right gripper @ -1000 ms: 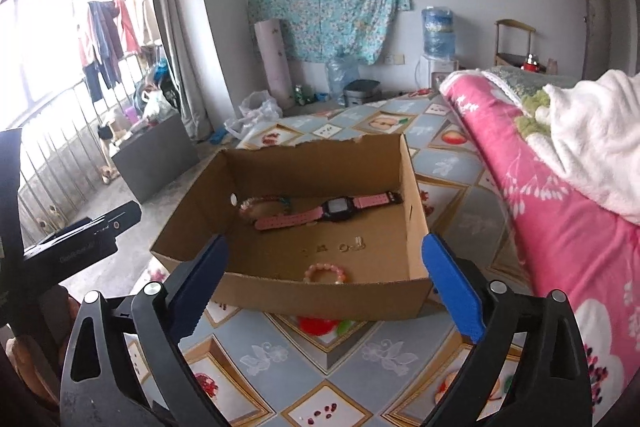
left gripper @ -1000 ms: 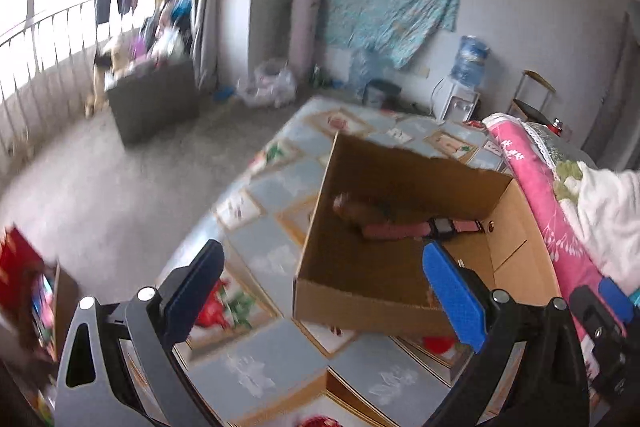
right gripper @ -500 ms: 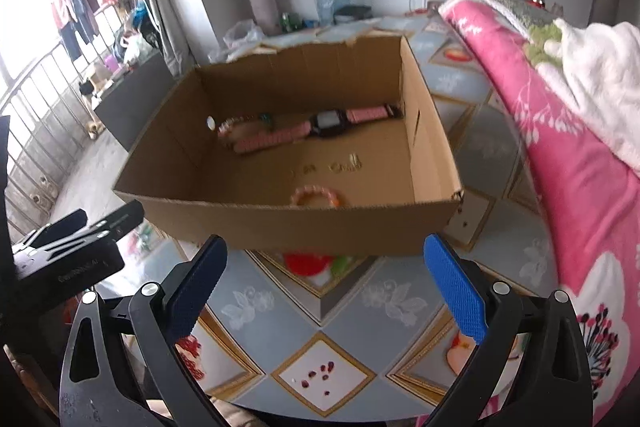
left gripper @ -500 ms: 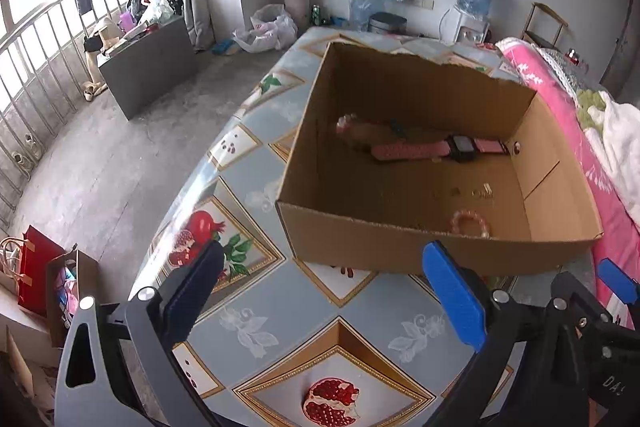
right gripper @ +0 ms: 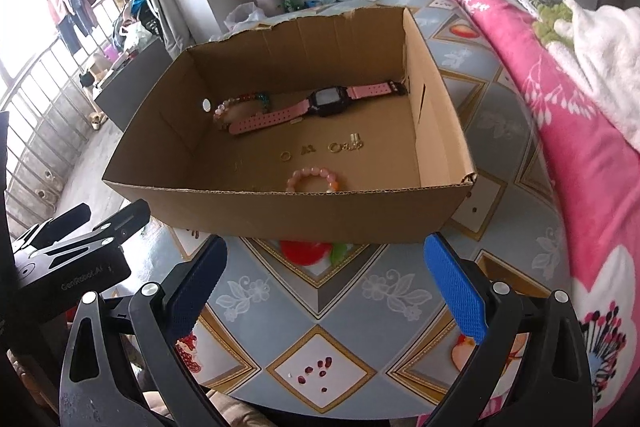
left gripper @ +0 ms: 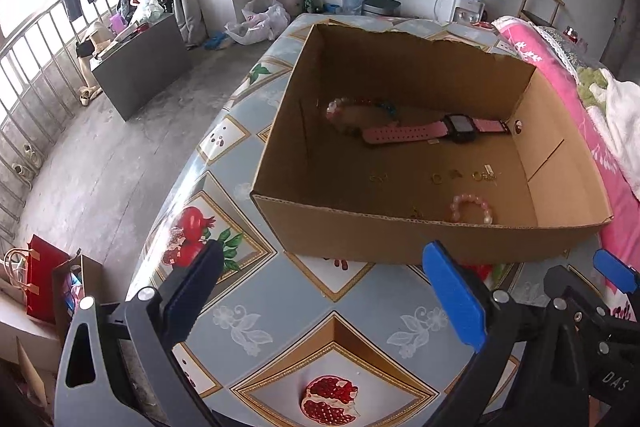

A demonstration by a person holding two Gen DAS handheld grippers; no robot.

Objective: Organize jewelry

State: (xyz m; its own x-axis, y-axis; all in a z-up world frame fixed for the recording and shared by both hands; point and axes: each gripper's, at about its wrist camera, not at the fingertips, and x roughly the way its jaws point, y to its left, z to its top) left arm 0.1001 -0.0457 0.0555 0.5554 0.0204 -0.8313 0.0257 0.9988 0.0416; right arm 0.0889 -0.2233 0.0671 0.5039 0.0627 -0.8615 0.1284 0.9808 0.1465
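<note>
Hovering over table [right gripper: 320, 303], both empty: left hand-held gripper [left gripper: 332, 291], right hand-held gripper [right gripper: 324, 279], jaws wide. Ahead in cardboard box [right gripper: 280, 211]: pink watch [right gripper: 316, 107], bead bracelet [right gripper: 314, 180], tiny rings [right gripper: 344, 147]. Risk: broad pads fumbling rings, nudging box wall.

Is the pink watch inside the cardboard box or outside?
Inside. The pink watch lies flat on the floor of the cardboard box, near its far wall.

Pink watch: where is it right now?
The pink watch lies flat inside the cardboard box, along its far wall, next to the multicoloured bead bracelet; both views show it.
</note>
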